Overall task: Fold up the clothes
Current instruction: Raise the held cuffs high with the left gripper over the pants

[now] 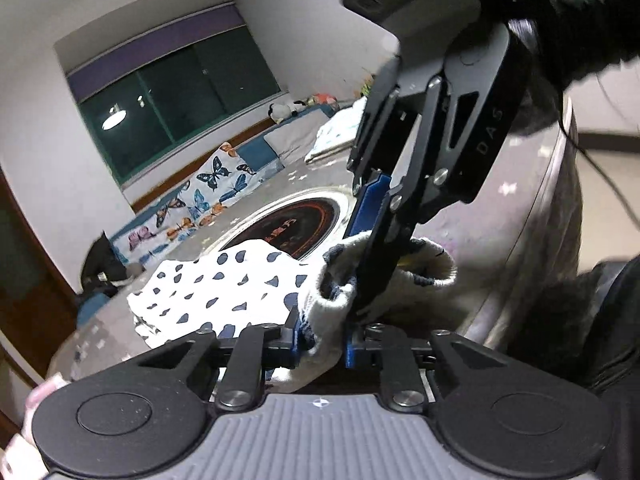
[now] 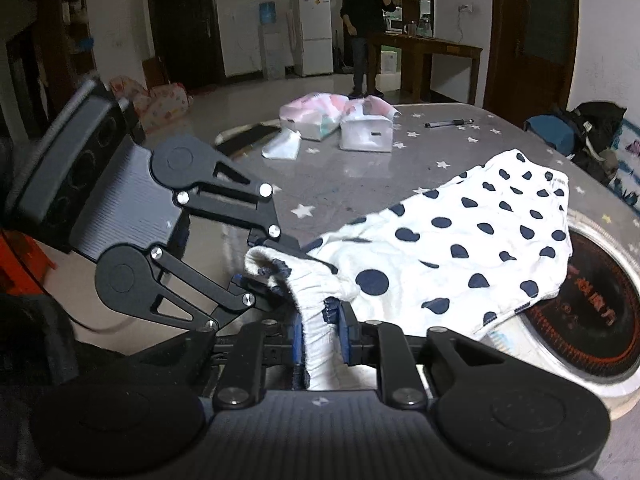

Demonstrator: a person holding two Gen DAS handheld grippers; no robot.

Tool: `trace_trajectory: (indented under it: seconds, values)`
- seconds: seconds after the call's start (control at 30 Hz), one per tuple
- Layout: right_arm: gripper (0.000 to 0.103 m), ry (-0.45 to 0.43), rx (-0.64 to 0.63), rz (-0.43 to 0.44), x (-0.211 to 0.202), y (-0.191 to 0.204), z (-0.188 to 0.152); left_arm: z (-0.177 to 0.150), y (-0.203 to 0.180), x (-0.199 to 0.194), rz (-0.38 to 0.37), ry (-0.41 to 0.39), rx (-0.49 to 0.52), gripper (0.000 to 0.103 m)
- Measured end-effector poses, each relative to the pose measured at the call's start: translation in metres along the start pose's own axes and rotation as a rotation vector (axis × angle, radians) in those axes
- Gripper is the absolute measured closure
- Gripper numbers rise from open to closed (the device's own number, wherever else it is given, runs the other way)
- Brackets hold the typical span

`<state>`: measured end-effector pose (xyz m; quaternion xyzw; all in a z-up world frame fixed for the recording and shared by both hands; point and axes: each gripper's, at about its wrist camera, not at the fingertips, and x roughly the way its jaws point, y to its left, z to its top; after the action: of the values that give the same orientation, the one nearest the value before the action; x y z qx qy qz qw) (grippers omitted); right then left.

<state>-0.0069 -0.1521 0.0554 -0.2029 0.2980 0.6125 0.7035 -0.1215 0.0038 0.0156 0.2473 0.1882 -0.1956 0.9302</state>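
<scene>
Both grippers pinch the ribbed waistband of the spotted shorts (image 2: 460, 248): the left gripper (image 1: 320, 344) is closed on one bunch of it, and the right gripper (image 2: 320, 336) is closed on the part just beside. Their white cloth with dark blue spots spreads away over the grey star-printed surface (image 2: 360, 168) and partly covers a round black cooktop (image 2: 592, 304). Farther off lie tissue packs (image 2: 336, 118) and a pen (image 2: 448, 123). Beyond the surface, a person (image 2: 366, 20) stands by a white fridge (image 2: 316, 32).
</scene>
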Motion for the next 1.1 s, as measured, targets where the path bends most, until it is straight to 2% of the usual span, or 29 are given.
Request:
trace_trajectory:
  seconds: [0.13, 0.27, 0.33, 0.43, 0.5, 0.63, 0.73, 0.83, 0.9, 1.1]
  values:
    - [0.071, -0.067, 0.042, 0.043, -0.022, -0.002, 0.006, 0.006, 0.003, -0.023, -0.001, -0.028, -0.086, 0.083]
    - [0.071, -0.138, 0.063, 0.067, -0.042, -0.005, 0.013, 0.013, 0.007, -0.046, -0.002, -0.059, -0.143, 0.084]
    - [0.066, -0.171, 0.096, 0.099, -0.047, -0.011, 0.017, 0.016, 0.007, -0.060, -0.003, -0.073, -0.174, 0.084]
    - [0.060, -0.186, 0.102, 0.092, -0.045, -0.017, 0.022, 0.020, 0.010, -0.076, -0.006, -0.087, -0.213, 0.084]
    - [0.058, -0.195, 0.128, 0.125, -0.042, -0.023, 0.024, 0.020, 0.009, -0.086, 0.014, -0.080, -0.213, 0.084]
    - [0.057, -0.272, 0.213, 0.253, -0.048, -0.042, 0.026, 0.017, 0.020, -0.093, 0.031, -0.056, -0.255, 0.084]
    - [0.057, -0.271, 0.235, 0.191, -0.050, -0.053, 0.029, 0.015, 0.024, -0.098, 0.025, -0.055, -0.285, 0.084]
    - [0.057, -0.220, 0.241, 0.109, -0.038, -0.063, 0.031, 0.015, 0.022, -0.105, 0.018, -0.060, -0.300, 0.084]
    - [0.057, -0.173, 0.215, 0.047, -0.025, -0.067, 0.031, 0.014, 0.024, -0.111, 0.010, -0.068, -0.328, 0.084]
    - [0.057, -0.049, 0.170, -0.044, 0.035, -0.085, 0.034, 0.021, 0.031, -0.133, -0.001, -0.108, -0.392, 0.084]
